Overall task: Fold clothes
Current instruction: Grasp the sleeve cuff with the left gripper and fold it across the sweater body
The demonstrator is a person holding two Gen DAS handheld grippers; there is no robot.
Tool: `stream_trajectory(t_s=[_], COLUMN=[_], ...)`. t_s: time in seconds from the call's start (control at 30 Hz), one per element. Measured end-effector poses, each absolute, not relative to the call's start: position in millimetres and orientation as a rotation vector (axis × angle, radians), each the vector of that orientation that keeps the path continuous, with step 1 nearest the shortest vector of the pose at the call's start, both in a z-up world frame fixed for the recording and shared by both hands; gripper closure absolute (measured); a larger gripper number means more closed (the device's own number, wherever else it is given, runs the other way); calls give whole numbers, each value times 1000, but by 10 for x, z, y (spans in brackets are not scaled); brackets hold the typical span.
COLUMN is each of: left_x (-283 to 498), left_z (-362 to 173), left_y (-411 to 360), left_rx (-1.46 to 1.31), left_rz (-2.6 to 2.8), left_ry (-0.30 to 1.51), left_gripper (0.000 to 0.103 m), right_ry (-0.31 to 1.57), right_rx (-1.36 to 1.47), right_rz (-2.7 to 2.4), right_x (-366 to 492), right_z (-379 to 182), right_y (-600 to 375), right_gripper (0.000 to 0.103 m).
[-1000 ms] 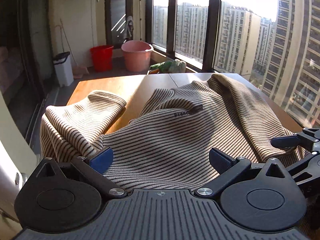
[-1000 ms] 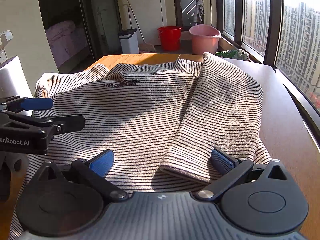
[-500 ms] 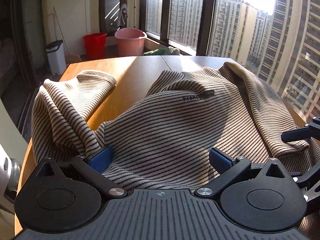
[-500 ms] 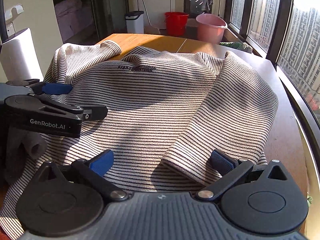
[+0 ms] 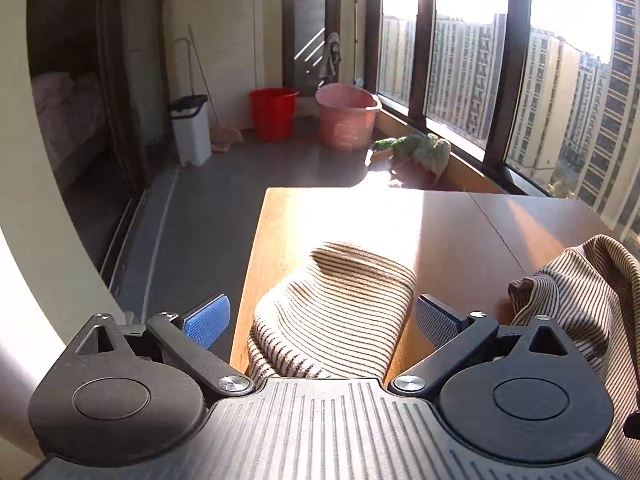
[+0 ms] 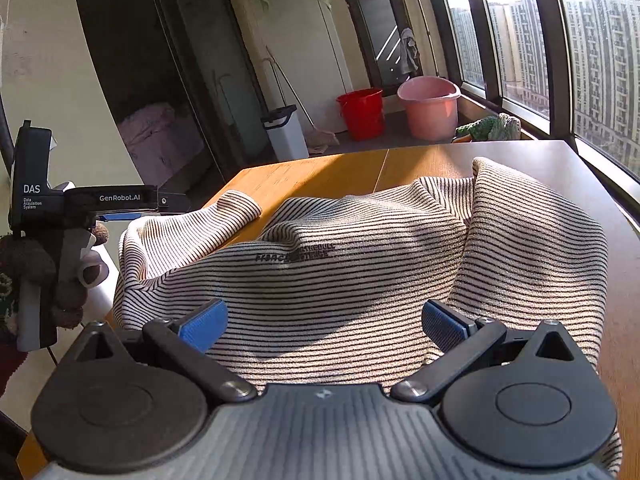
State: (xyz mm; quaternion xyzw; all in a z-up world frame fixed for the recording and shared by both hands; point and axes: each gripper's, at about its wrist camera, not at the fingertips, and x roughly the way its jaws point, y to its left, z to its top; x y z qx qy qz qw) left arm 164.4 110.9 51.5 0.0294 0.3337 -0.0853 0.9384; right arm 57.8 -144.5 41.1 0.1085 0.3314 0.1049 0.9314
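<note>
Left wrist view: the left gripper (image 5: 322, 322) has its jaws spread wide, holding nothing, with a sleeve (image 5: 336, 308) of the striped sweater (image 5: 588, 300) lying between the blue pads (image 5: 206, 320) — whether cloth touches either pad I cannot tell. The sleeve lies near the left edge of the wooden table (image 5: 460, 224); the sweater's body bunches at the right. Beyond the table stand a white bin (image 5: 191, 130), a red bucket (image 5: 274, 114) and a pink tub (image 5: 347, 116) by the windows.

Right wrist view: the right gripper (image 6: 323, 326) is also wide open and empty, low over the sweater's near hem. The sweater (image 6: 360, 280) lies rumpled across the table (image 6: 320, 178), dark lettering on its chest, one sleeve (image 6: 520, 224) folded in over the right side, the other (image 6: 192, 232) reaching left. At far left a gloved hand (image 6: 36, 280) holds the left gripper (image 6: 160, 208) at the table edge — just beside that sleeve.
</note>
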Motion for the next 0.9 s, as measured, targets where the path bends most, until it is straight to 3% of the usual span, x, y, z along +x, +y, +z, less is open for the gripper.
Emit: stream_trajectory(t_s=[0.1,0.23,0.27,0.37,0.53,0.57,0.6,0.77,0.87,0.9], left_x=[1595,1527,1530,1565,1602,1580,1552,1471,1466,1471], left_z=[375,241,233,248,258,263,271,316,350,369], left_y=[1099,1070,1071,1051,984,973,957,866,782,756], left_rx=[49,53,52,45,80,89,103,139,170,182], left_rz=[-211,-213,-215,-237,-239,-241,-243,-291,-304,-297], left_ry=[713,732,740,792,816,802,782,696,632,603], left_gripper=[20,22,21,0,2,12,29,69,79,80], right_ry=[697,737,743,751,737,731,724,696,623,593], right_rx=[191,157,150,125,149,171,195,258,189,159], right_rz=[208,218,221,234,248,252,256,214,133,135], right_x=[601,651,652,641,638,631,624,583,541,554], right_z=[397,382,383,389,396,397,397,409,525,607], right_y=[-1395,-1362,-1358,-1344,-1407,-1444,-1483,-1655,-1653,-1632], right_gripper=[0,0,0,0,0,0,0,1,7,16])
